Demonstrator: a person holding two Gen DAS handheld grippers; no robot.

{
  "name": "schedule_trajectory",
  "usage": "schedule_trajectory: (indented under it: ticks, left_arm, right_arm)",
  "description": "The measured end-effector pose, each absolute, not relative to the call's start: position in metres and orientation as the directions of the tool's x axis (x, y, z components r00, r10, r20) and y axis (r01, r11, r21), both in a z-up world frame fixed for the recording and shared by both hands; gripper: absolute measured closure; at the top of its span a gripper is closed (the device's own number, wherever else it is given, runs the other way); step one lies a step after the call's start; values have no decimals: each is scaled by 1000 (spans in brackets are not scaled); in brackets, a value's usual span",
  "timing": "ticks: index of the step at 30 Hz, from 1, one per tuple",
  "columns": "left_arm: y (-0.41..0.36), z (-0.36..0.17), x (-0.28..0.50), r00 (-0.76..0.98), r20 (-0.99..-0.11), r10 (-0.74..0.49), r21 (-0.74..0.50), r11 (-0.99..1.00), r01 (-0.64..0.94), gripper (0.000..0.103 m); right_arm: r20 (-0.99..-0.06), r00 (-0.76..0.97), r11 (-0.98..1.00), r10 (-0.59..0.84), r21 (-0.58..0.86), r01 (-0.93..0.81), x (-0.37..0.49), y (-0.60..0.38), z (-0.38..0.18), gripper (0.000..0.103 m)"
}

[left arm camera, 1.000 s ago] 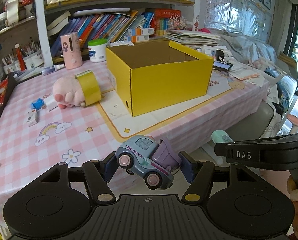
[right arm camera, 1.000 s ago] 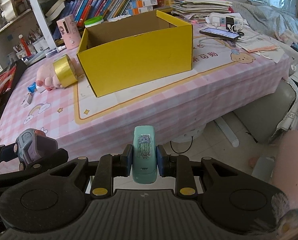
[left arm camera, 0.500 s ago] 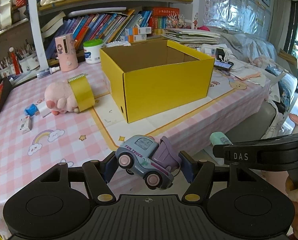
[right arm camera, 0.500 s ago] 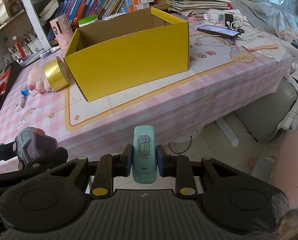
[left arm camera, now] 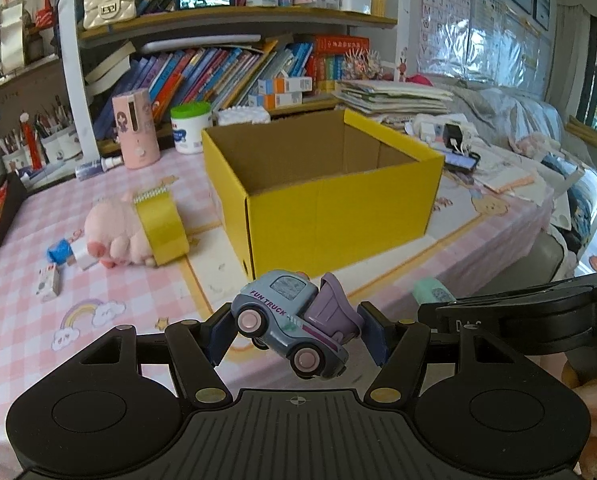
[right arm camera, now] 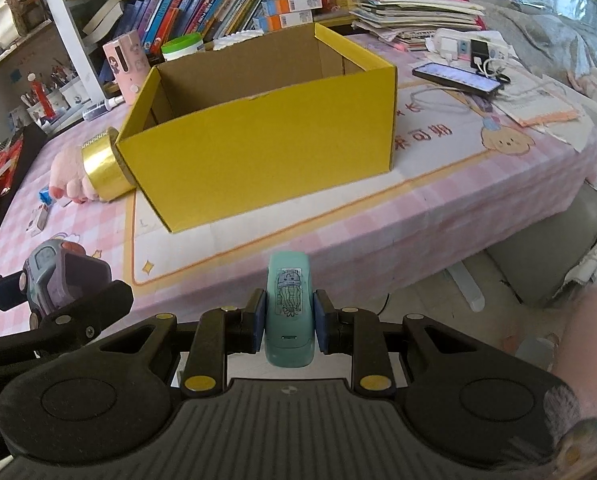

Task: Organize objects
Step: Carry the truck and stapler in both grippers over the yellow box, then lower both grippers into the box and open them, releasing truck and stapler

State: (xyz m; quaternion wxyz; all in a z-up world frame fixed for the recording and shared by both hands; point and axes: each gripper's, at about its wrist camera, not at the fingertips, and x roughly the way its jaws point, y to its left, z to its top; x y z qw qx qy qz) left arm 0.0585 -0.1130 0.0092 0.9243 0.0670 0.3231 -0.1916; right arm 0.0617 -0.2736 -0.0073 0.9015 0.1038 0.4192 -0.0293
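Observation:
My left gripper (left arm camera: 296, 334) is shut on a blue and purple toy truck (left arm camera: 294, 322), held tilted above the table's front edge. In the right wrist view that truck (right arm camera: 56, 276) shows at the lower left. My right gripper (right arm camera: 289, 320) is shut on a small mint green stapler (right arm camera: 289, 308) with a jellyfish sticker; its tip (left arm camera: 432, 290) peeks out in the left wrist view. An open yellow cardboard box (left arm camera: 322, 188) (right arm camera: 266, 136) stands empty on the pink checked table (left arm camera: 110, 300), ahead of both grippers.
A pink plush toy (left arm camera: 114, 232) with a yellow tape roll (left arm camera: 160, 226) lies left of the box. Small erasers (left arm camera: 52, 276) sit further left. A pink cup (left arm camera: 134, 132) and a white jar (left arm camera: 190, 128) stand behind. A phone (right arm camera: 456, 78) and papers lie right; shelves behind.
Both grippers have moved closer to the table with their objects still held; the yellow box and the plush toy look larger and nearer in both views.

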Motion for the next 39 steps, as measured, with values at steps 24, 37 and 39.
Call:
schedule_trajectory:
  ticks: [24,37,39]
  left_arm:
    - [-171,44,150,822,-507,-258,56,942,330,38]
    - [-207,16,222,751,-628,-202,70,947,313,38]
    - [-208,9,230,730,-654,-198,56,950,308,38]
  right_arm:
    - [-532,845,998,53,67,-21,174,-332,61,80]
    - [-666,723,976,184,37,-215,284,-337,38,80]
    - [-692,697,972,188,29,-233,298,-335,30,80]
